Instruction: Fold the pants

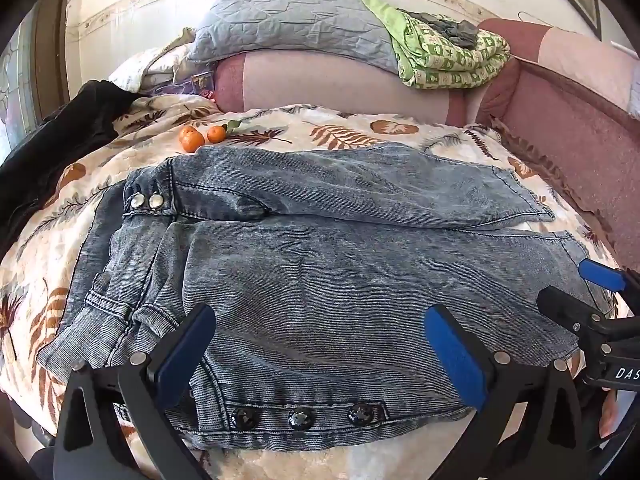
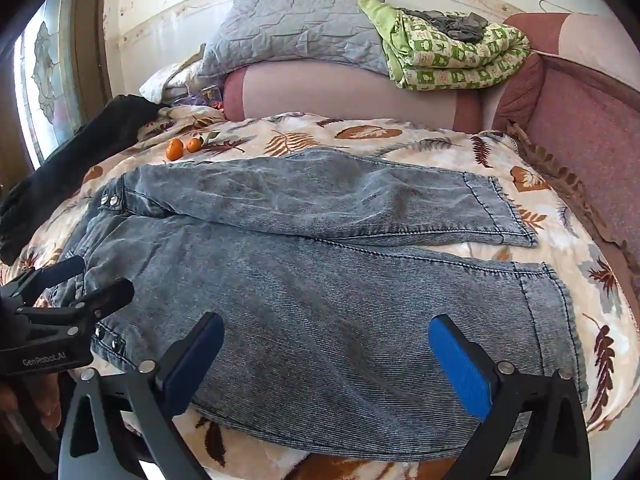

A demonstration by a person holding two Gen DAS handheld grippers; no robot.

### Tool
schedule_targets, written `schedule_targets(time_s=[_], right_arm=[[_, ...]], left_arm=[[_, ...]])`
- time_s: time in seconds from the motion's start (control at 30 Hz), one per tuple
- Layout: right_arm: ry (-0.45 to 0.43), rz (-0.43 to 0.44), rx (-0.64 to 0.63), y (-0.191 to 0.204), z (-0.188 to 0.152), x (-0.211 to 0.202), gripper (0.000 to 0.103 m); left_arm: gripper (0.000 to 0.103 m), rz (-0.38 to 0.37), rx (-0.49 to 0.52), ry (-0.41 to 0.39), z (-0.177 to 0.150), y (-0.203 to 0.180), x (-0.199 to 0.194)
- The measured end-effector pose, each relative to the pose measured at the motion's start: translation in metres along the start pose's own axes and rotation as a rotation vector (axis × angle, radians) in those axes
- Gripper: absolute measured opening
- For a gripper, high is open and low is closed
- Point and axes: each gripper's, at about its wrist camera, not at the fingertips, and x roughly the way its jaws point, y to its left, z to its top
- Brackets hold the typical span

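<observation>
On the leaf-print blanket (image 1: 340, 128): denim pants (image 1: 320, 248) spread flat, long axis left-right, waist left, hems right. Just below the near edge: left gripper (image 1: 320, 356) by the waist, right gripper (image 2: 326, 364) nearer the hems, both released, grasping nothing.

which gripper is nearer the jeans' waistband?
Left. The left gripper hangs open over the waistband end, just above its three dark buttons. The right gripper hangs open further along the near leg, toward the hem.

two close downward views, shared jeans (image 1: 320, 248)
</observation>
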Motion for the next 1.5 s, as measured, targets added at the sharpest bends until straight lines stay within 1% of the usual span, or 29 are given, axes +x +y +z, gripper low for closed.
schedule_targets(time_s=[0.4,1.5], right_arm=[[0.001,-0.003,-0.002,0.0013,-0.001,0.0003,0.103],[0.016,-0.008,-0.019,0.0049,-0.0035,0.0037,0.103]], left_arm=[[0.103,-0.012,-0.008,-0.005,0.0009,-0.0011,-0.0028],[0.103,-0.031,-0.003,0.021,-0.0018,-0.0041,0.0007]])
